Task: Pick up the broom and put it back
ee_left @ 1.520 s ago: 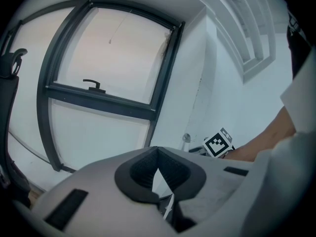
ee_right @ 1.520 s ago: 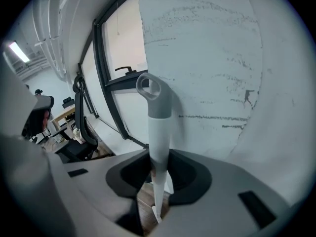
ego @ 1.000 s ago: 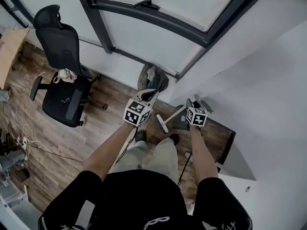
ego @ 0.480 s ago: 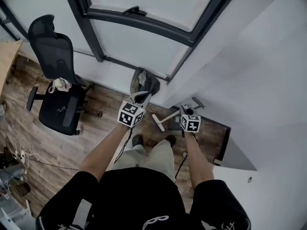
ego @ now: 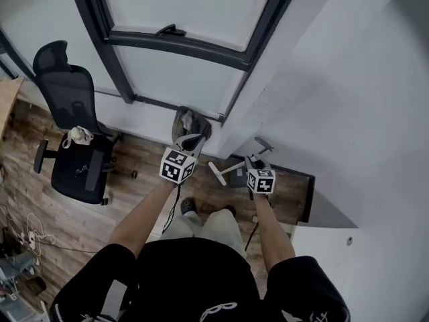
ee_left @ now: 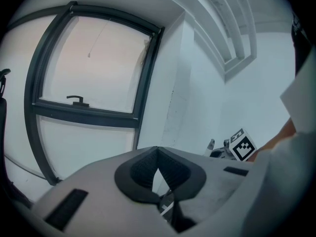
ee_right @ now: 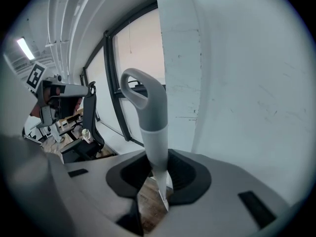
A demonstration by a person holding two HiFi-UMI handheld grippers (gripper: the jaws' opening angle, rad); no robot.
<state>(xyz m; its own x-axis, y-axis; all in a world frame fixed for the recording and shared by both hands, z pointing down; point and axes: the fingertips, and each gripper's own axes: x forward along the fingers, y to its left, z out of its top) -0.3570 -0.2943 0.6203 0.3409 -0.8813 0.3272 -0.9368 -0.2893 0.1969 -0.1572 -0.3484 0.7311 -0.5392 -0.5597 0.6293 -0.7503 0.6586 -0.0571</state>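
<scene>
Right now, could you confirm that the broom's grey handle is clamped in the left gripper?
No, the side is wrong: the grey broom handle is clamped in the right gripper, as the right gripper view shows.

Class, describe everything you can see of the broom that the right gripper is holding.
The broom shows mainly as its handle: a grey, plastic-looking grip ending in an open hanging loop, joined below to a paler, whitish section that narrows as it passes between the jaws. The right gripper is clamped on that pale part; nothing else is seen touching it. It stands nearly upright, leaning slightly, in front of the white wall beside the window. Its brush end cannot be made out.
</scene>
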